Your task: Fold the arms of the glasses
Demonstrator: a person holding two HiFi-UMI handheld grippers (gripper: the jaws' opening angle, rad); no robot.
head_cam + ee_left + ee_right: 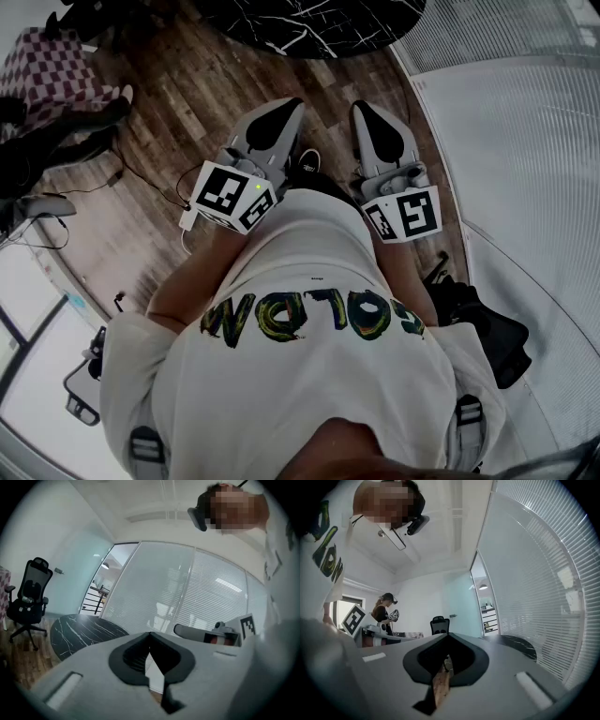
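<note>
Left gripper (287, 112) and right gripper (367, 114): I read both sets of jaws pressed together, nothing between them. They sat side by side over the wood floor (187, 94), near the black marble bench (319, 23). I couldn't spot the glasses in any view.

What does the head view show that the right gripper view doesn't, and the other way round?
Only the head view: the right gripper from above with its marker cube, cables on the floor, and a dark bag at the person's right. Only the right gripper view: its jaws shut with nothing held, a second person by the far wall, and an office chair. Both: the left gripper, the printed shirt, the black table and the blinds. Neither shows any glasses.
</note>
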